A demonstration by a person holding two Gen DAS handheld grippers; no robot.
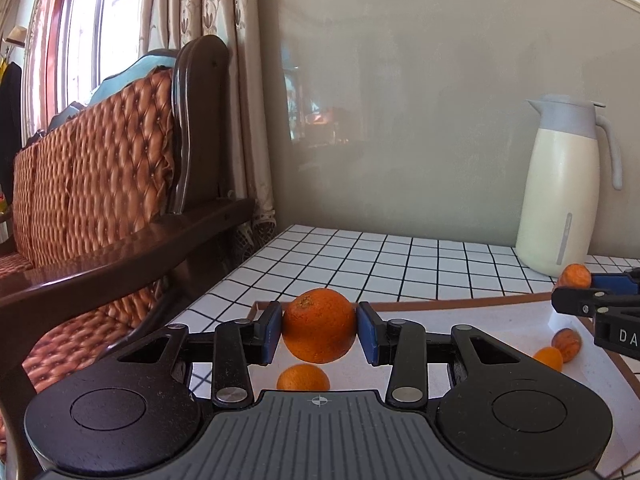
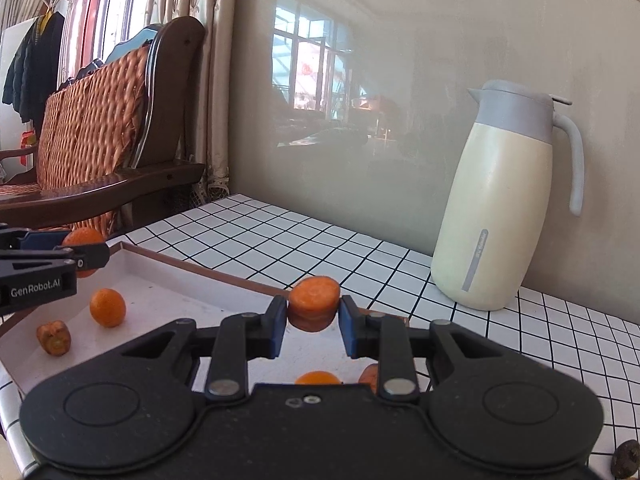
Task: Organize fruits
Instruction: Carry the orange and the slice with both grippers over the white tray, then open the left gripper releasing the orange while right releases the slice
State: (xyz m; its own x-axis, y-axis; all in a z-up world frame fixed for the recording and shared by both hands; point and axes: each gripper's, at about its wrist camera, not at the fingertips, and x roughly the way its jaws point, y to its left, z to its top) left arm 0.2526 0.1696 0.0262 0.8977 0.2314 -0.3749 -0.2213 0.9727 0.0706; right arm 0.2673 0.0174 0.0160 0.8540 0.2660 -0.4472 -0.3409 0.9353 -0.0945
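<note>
Left gripper (image 1: 319,332) is clamping a round, dimpled orange citrus fruit (image 1: 319,330) with a greenish stem scar, holding it above the white brown-rimmed tray (image 1: 532,316); right gripper (image 2: 313,314) is pinching a squat orange chunk with a flat top (image 2: 313,309) over the same tray, near a cream thermos jug (image 2: 496,216)

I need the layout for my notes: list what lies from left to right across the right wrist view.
Left gripper holding an orange → carrot piece → small orange → carrot chunk in the right gripper → cream jug.
</note>
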